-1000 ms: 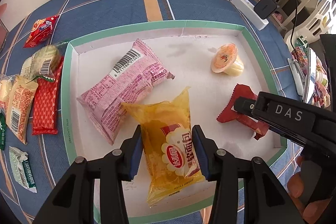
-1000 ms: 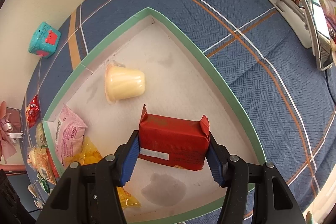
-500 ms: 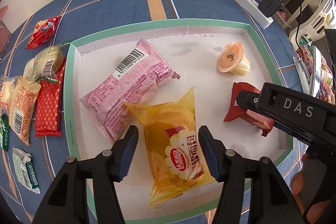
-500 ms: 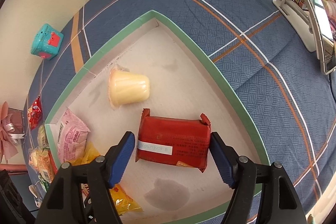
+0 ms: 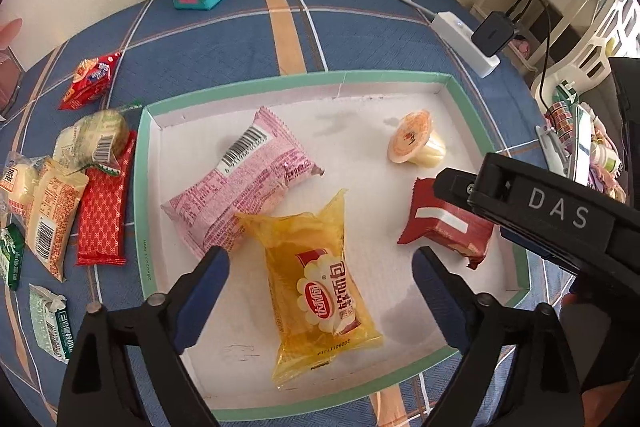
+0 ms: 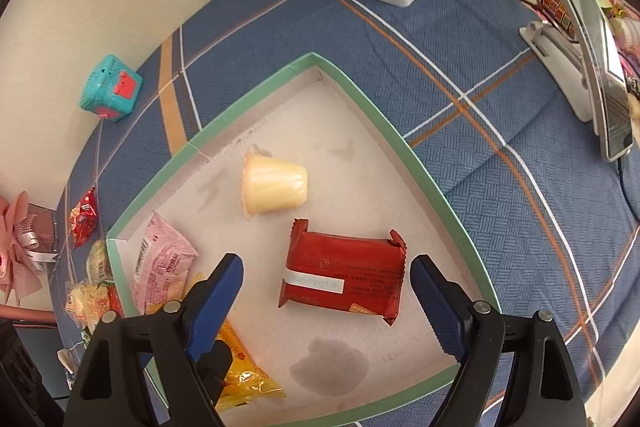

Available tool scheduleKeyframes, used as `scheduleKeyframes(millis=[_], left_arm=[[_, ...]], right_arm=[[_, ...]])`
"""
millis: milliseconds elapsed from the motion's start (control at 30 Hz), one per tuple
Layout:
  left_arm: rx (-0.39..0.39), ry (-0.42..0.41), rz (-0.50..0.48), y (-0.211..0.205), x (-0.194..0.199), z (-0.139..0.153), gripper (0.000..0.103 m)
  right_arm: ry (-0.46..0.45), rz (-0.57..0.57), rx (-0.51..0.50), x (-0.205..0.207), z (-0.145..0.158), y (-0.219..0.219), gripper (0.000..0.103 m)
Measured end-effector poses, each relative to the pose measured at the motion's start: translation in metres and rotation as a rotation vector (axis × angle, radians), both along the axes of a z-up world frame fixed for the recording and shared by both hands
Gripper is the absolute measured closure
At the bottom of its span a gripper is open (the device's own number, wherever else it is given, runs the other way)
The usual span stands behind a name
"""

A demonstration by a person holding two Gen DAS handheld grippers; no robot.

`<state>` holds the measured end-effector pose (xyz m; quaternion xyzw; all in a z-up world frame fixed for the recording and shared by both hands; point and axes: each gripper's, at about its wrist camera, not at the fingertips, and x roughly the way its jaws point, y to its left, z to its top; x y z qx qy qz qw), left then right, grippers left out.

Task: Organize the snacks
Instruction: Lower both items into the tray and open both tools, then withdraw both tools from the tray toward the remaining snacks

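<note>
yellow plastic bread packet [image 5: 320, 291] lies in green-rimmed white tray [image 5: 138, 211] under spread left gripper [image 5: 320, 267]; right gripper [image 6: 326, 279] spread over dark red foil packet [image 6: 344, 275].

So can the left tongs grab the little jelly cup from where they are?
Probably not directly. The left tongs hang open over the yellow packet, and the jelly cup lies farther back in the tray, with the right tongs close beside that path.
</note>
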<state>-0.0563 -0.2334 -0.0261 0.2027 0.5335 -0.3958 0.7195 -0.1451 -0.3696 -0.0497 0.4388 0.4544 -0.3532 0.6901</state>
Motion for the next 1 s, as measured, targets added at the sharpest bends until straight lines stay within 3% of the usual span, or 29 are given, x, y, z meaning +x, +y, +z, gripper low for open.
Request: scheduleKeyframes(millis=[233, 333, 700, 1000], left_arm=[[-0.036, -0.037, 0.041, 0.01, 0.007, 0.017, 0.005], [-0.042, -0.048, 0.084, 0.018, 0.017, 0.022, 0.005], [-0.063, -0.121, 0.374, 0.081, 0.082, 0.042, 0.004], [-0.037, -0.175, 0.501, 0.133, 0.117, 0.05, 0.004]], right_arm=[[-0.024, 0.008, -0.042, -0.007, 0.018, 0.003, 0.014], [-0.03, 0.006, -0.052, -0.008, 0.022, 0.003, 0.007], [-0.038, 0.03, -0.075, -0.003, 0.027, 0.008, 0.0], [-0.025, 0.094, -0.095, 0.009, 0.026, 0.017, 0.0]])
